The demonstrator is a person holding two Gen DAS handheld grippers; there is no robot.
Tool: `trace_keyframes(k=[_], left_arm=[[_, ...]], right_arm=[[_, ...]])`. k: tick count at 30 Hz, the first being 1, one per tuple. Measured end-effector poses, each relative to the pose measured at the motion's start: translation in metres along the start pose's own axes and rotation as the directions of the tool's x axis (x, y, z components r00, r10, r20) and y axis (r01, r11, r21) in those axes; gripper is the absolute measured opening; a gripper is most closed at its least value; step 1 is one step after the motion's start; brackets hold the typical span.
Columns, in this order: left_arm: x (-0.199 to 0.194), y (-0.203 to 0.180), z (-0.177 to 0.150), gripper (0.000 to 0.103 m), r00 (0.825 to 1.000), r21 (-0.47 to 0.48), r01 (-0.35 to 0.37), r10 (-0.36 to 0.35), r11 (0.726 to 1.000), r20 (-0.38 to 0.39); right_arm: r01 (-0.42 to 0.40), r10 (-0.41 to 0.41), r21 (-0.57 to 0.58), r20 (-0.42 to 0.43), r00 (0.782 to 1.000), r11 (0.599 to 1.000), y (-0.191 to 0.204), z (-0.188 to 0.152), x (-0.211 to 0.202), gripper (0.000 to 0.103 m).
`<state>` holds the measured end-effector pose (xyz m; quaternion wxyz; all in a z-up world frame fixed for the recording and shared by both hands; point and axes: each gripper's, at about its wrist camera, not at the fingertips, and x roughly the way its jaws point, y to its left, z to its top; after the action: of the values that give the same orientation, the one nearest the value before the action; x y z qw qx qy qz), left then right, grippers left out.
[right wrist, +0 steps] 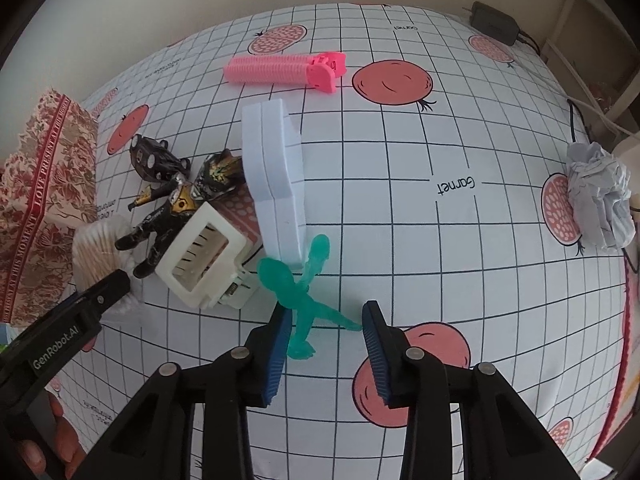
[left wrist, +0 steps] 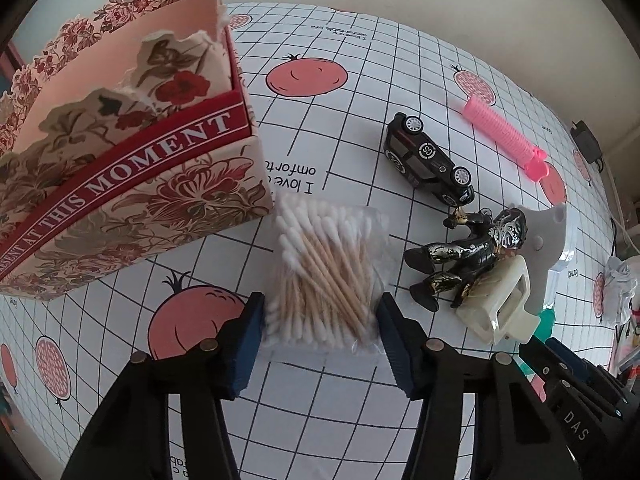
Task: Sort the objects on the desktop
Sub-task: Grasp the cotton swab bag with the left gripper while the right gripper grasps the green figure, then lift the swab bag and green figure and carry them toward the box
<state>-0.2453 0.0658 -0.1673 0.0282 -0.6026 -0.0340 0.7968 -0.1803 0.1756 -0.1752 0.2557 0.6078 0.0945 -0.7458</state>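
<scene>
A clear bag of cotton swabs (left wrist: 320, 272) lies on the grid-patterned tablecloth (left wrist: 400, 80). My left gripper (left wrist: 320, 320) straddles its near end, both blue pads touching the plastic sides. In the right wrist view a translucent green toy figure (right wrist: 298, 300) lies flat, and my right gripper (right wrist: 326, 320) is shut on it, one pad at its body and the other at an outstretched limb. A floral box (left wrist: 132, 184) lettered "THIS MOMENT" stands left of the swabs.
Close by lie a black armoured figure (right wrist: 168, 216), a cream hair claw (right wrist: 204, 268), a white foam piece (right wrist: 276, 184) and a black toy car (left wrist: 428, 160). A pink roller clip (right wrist: 280, 66) lies farther back. Crumpled paper (right wrist: 600, 196) sits at the right edge.
</scene>
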Motion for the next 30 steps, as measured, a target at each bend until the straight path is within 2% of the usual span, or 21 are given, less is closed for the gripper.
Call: trace_keyframes(k=[6,7,9,30], left_arm=[[-0.001,0.002,0.001,0.055,1.0,-0.005,0.002,-0.002,1.0,0.007],[-0.001,0.002,0.001,0.055,1.0,-0.002,0.001,-0.001,1.0,0.01],[-0.001,-0.002,0.005,0.054,1.0,0.004,0.0,0.0,1.0,0.016],[-0.025,0.006,0.009,0.052,0.995,-0.008,0.06,-0.059,0.998,0.086]], right_arm=[[-0.024,0.023,0.032,0.032,0.999,0.999,-0.008,0.002,-0.006,0.039],[-0.028,0.025,0.077,0.045,0.999,0.997,-0.009,0.002,-0.007,0.039],[-0.043,0.037,0.095,0.06,0.998,0.995,-0.008,0.0,-0.013,0.039],[-0.132,0.097,0.167,0.2,0.975,0.977,-0.011,0.012,-0.031,0.039]])
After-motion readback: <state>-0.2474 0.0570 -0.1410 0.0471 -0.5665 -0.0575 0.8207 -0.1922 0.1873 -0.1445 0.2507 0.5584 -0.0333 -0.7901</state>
